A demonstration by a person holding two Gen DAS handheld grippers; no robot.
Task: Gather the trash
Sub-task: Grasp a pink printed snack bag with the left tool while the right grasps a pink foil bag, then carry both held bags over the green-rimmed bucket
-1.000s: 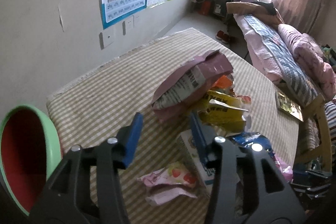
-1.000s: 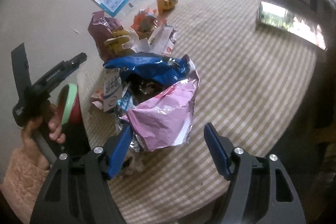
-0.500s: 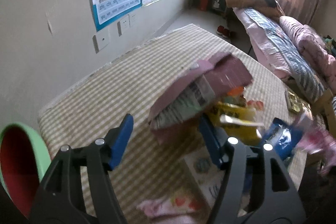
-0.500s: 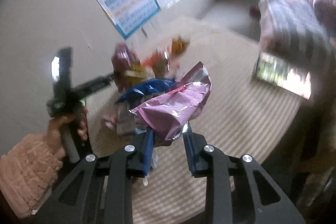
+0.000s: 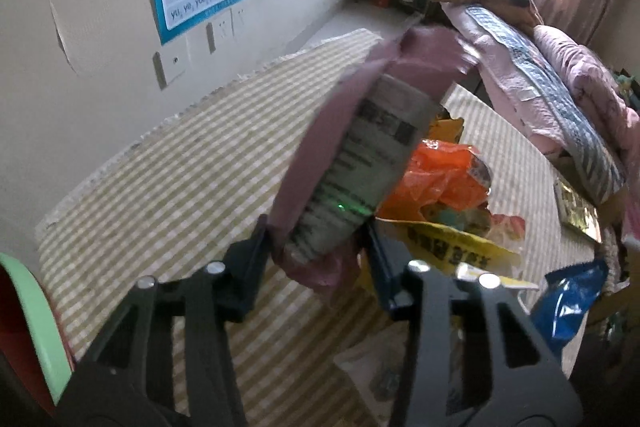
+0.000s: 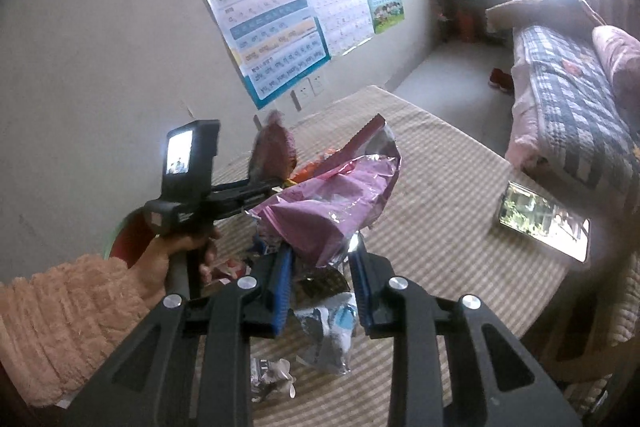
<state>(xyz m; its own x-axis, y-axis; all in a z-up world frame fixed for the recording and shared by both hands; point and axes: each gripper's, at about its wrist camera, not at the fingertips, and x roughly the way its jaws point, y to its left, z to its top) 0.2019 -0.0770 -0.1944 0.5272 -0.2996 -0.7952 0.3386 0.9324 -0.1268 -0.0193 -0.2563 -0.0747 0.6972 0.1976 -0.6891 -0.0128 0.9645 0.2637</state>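
Note:
My left gripper (image 5: 316,247) is shut on a maroon snack bag (image 5: 360,163) with a grey printed back, lifted and tilted above the checked tablecloth (image 5: 180,179). It also shows in the right wrist view (image 6: 274,147), where the left gripper (image 6: 272,183) is at the left. My right gripper (image 6: 320,267) is shut on a pink foil bag (image 6: 328,203), held above the table. Orange (image 5: 444,179), yellow (image 5: 452,247) and blue (image 5: 572,303) wrappers lie on the table. A green-rimmed red bin (image 5: 28,315) is at the left edge.
A phone (image 6: 544,223) lies at the table's right side. Crumpled silver wrappers (image 6: 332,331) lie below my right gripper. A bed (image 6: 576,99) stands to the right. Posters (image 6: 272,15) hang on the wall behind the table.
My left gripper closed on the maroon bag and raised it. My right gripper closed on the pink foil bag and lifted it off the pile.

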